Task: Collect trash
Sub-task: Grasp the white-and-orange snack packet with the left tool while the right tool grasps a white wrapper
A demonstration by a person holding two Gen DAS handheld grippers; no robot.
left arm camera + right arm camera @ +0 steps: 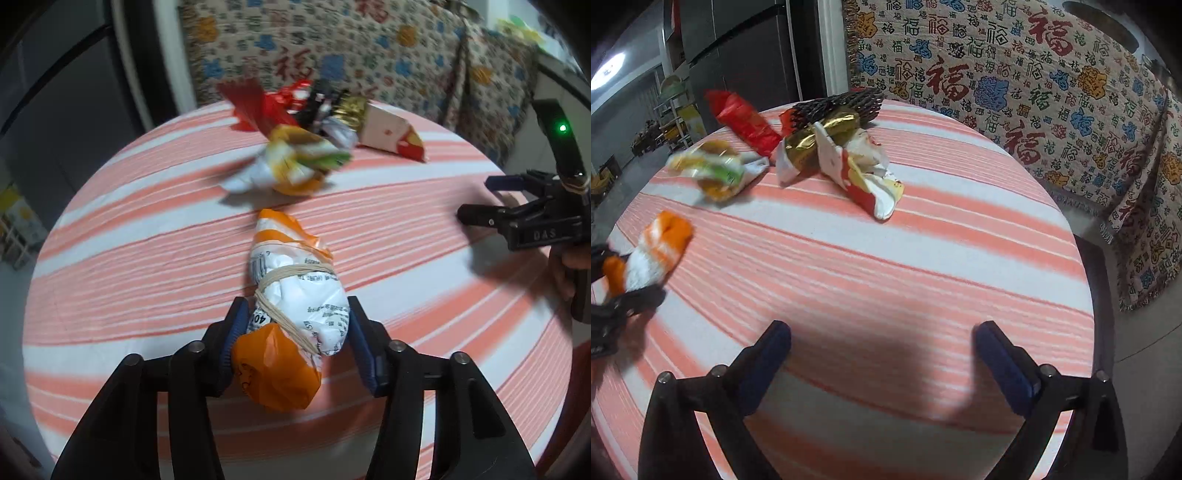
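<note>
clamped between left gripper (295, 332) pads: orange-and-white wrapper bundle (291, 295) bound with rubber band, lifted near over striped tablecloth (406, 221), likely bound for far trash pile (306, 147). right gripper (882, 354) spread wide, holding nothing, seemingly ready to grab.

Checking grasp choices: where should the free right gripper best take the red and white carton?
Probably the carton at its flattened near end, coming from the right gripper's own side: that end points toward it and lies clear, while the far end is tucked among wrappers.
</note>
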